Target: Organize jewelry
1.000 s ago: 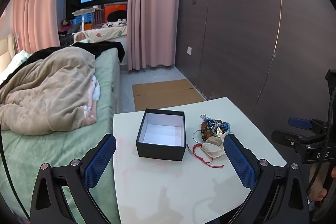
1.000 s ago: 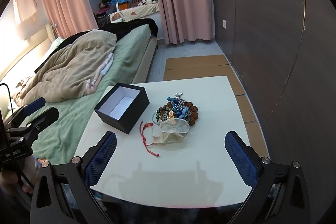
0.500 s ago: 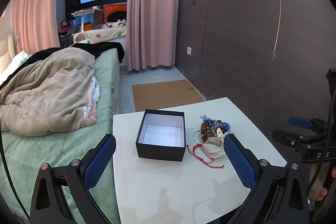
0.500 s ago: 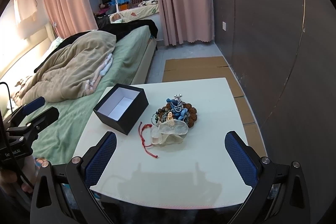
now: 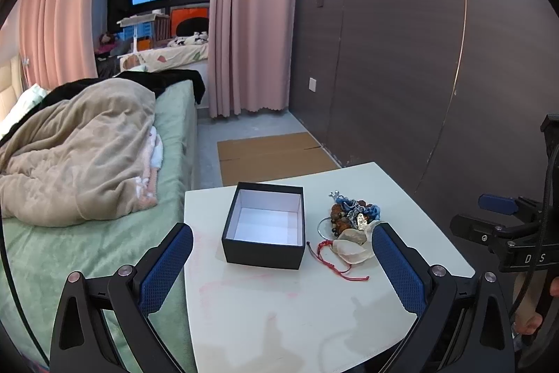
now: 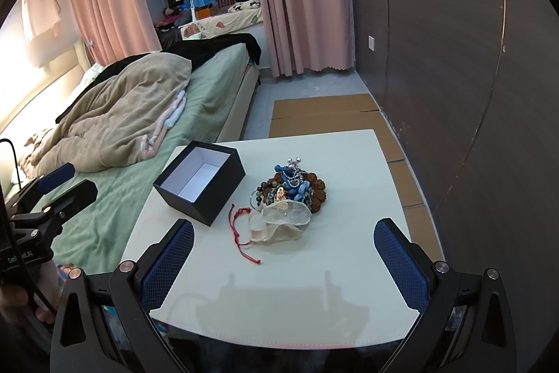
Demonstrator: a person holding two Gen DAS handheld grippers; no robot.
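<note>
An open black box [image 5: 265, 229] with a white inside stands empty on the white table [image 5: 279, 310]; it also shows in the right wrist view [image 6: 200, 187]. Right of it lies a pile of jewelry [image 5: 353, 214] [image 6: 291, 187]: brown and blue beads, a silver chain, a pale sheer pouch [image 6: 281, 224] and a red cord bracelet [image 6: 239, 233]. My left gripper [image 5: 279, 268] is open and empty over the table's near edge, in front of the box. My right gripper [image 6: 283, 268] is open and empty, in front of the pile.
A bed [image 5: 87, 163] with a beige blanket adjoins the table's left side. A dark panelled wall [image 5: 419, 76] runs along the right. Cardboard [image 5: 272, 156] lies on the floor beyond the table. Pink curtains [image 5: 251, 16] hang at the back.
The right wrist view has shifted slightly, so the box and pile sit a little further left. The left gripper has barely moved. Both grippers stay open.
</note>
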